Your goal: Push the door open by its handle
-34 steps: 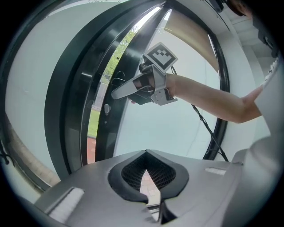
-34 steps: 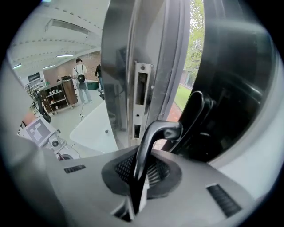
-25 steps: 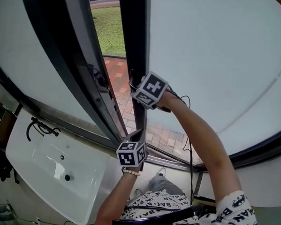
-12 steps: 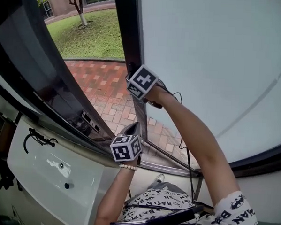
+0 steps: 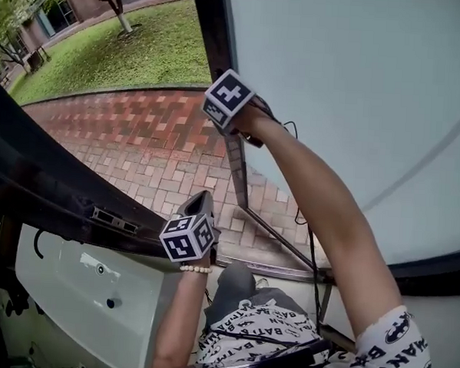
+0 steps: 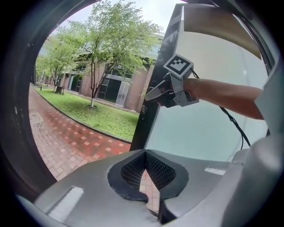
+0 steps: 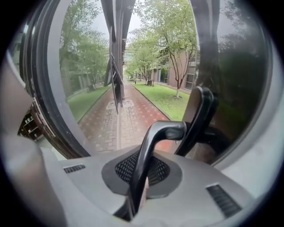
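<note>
Right hand-held gripper (image 7: 141, 170) is clamped on the dark metal lever handle (image 7: 165, 131). The handle's long axis runs straight ahead from the jaws to the black-framed glass door (image 5: 211, 32). Left hand-held gripper (image 6: 145, 155), closed and empty, hangs lower, well apart.

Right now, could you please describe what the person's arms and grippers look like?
Both the left gripper and right gripper have grey bodies, black mesh-textured pads and a white cube with black square markers. A black cable trails from the right one. A bead bracelet circles the left wrist; the short sleeve is white with black print.
</note>
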The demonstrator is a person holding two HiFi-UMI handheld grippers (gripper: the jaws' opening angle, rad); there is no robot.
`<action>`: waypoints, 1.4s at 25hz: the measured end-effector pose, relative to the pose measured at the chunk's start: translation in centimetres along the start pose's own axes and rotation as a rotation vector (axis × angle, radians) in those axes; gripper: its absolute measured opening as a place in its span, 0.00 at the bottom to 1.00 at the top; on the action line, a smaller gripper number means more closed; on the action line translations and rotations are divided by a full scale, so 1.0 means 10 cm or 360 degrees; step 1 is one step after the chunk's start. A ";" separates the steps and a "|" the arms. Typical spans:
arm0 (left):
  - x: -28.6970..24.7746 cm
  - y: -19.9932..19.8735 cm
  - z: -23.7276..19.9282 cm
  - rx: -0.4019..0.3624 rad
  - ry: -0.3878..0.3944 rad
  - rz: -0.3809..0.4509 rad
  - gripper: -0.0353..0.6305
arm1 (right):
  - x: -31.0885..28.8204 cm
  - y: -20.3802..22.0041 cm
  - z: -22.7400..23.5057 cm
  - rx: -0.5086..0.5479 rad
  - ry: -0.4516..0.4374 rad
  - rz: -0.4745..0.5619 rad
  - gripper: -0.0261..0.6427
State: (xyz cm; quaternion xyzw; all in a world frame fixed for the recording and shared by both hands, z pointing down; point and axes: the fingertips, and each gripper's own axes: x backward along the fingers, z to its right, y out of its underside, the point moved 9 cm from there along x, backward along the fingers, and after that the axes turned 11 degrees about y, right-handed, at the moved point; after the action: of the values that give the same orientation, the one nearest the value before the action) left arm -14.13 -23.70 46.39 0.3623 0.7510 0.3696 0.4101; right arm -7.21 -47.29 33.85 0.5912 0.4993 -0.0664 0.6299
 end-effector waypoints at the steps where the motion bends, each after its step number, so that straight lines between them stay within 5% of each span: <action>1: -0.08 0.00 0.00 0.0005 0.0006 -0.0011 0.04 | -0.04 0.02 0.14 -0.0018 0.0017 -0.0008 0.04; 13: -1.23 -0.37 -0.11 -0.0063 0.0079 -0.0071 0.04 | -0.17 0.14 1.56 -0.0258 0.0204 -0.0062 0.04; 25: -3.11 -0.76 0.01 -0.0066 0.0198 -0.0168 0.04 | -0.07 1.04 3.24 -0.0640 0.0446 -0.0056 0.04; 35: -3.73 -0.88 -0.07 -0.0049 0.0257 -0.0248 0.04 | 0.47 1.84 4.53 -0.0834 0.0751 -0.0148 0.04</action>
State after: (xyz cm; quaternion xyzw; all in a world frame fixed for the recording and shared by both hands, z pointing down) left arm -1.91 -59.61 52.12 0.2656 0.8017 0.3759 0.3813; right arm 32.43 -76.27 34.02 0.3853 0.6574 0.1737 0.6238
